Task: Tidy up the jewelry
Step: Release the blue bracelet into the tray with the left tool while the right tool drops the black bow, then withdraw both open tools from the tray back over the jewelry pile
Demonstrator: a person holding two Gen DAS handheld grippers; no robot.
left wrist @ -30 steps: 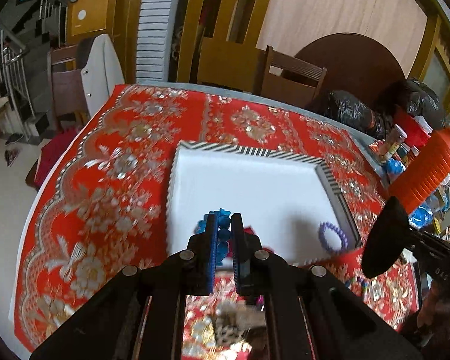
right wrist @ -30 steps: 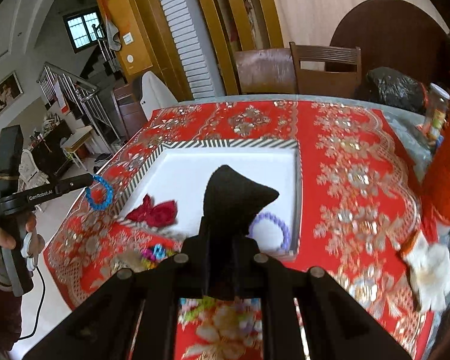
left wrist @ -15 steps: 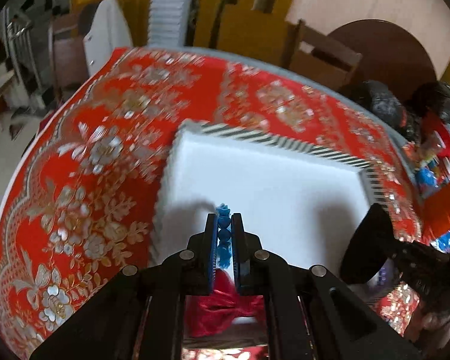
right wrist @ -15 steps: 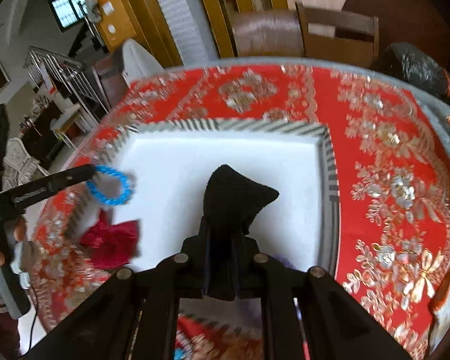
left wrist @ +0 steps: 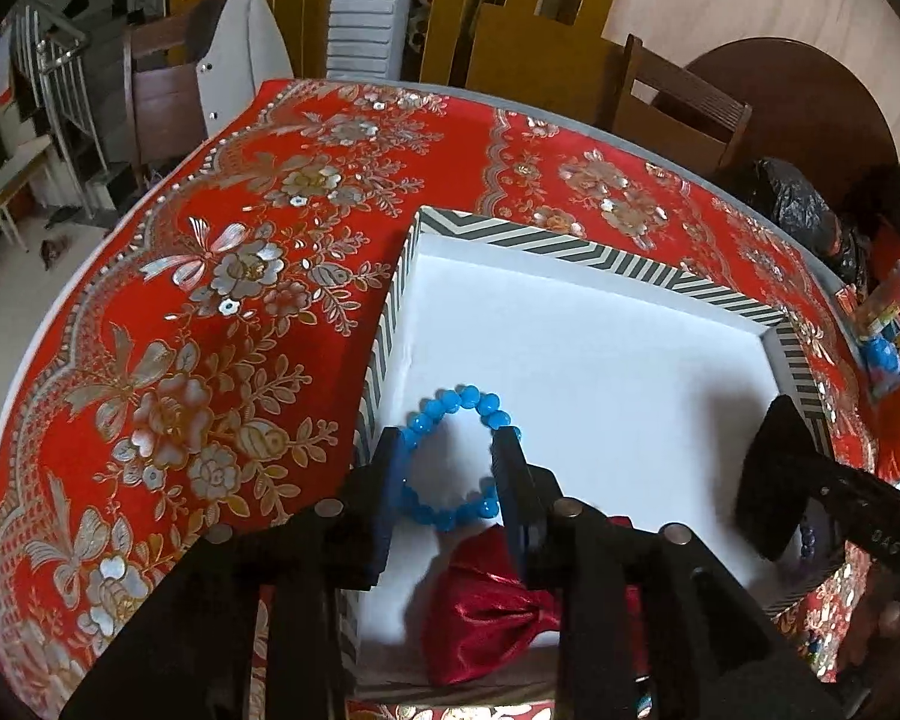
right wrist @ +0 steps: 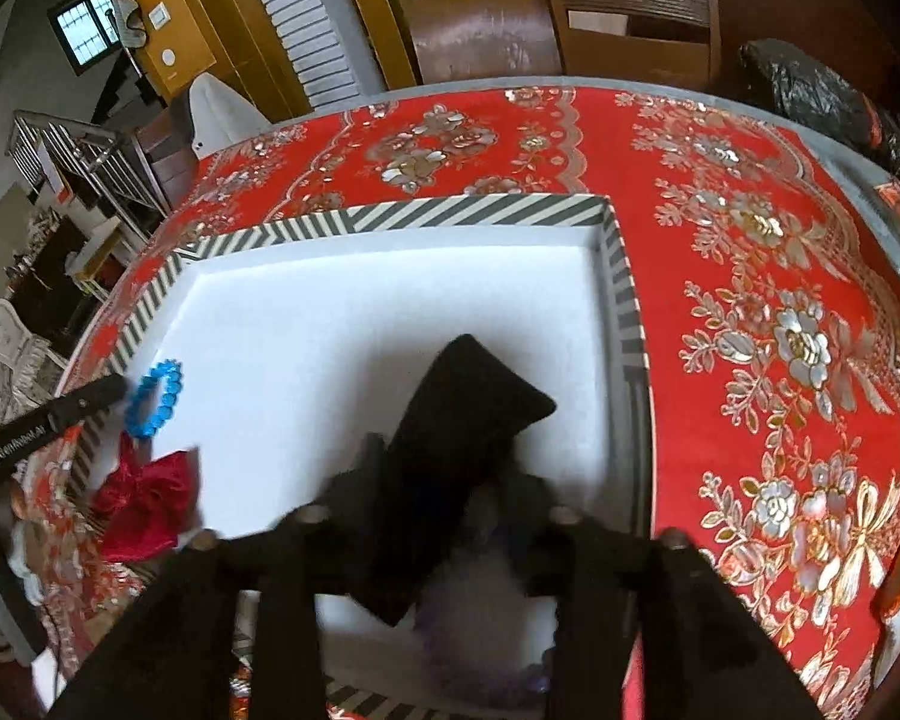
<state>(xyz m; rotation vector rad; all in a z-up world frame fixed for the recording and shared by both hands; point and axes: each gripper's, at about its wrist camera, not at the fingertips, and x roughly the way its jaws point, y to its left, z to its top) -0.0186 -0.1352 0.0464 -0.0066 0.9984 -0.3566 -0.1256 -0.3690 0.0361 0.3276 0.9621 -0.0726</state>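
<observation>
Left gripper [left wrist: 450,450]: jaws just opened, blue bracelet [left wrist: 453,459] loose between them, flat in the tray [left wrist: 600,252] at its left wall, beside the red bow [left wrist: 486,606]. Right gripper [right wrist: 444,468]: jaws just parted; black piece [right wrist: 462,414] between, contact unclear.

L gripper [left wrist: 453,450] fingers just opening, R gripper [right wrist: 450,468] too

A blue bead bracelet [left wrist: 453,459] and red bow [left wrist: 492,606] lie in a white tray [left wrist: 600,258] (black-and-white striped rim) on a red floral cloth [left wrist: 210,312].
</observation>
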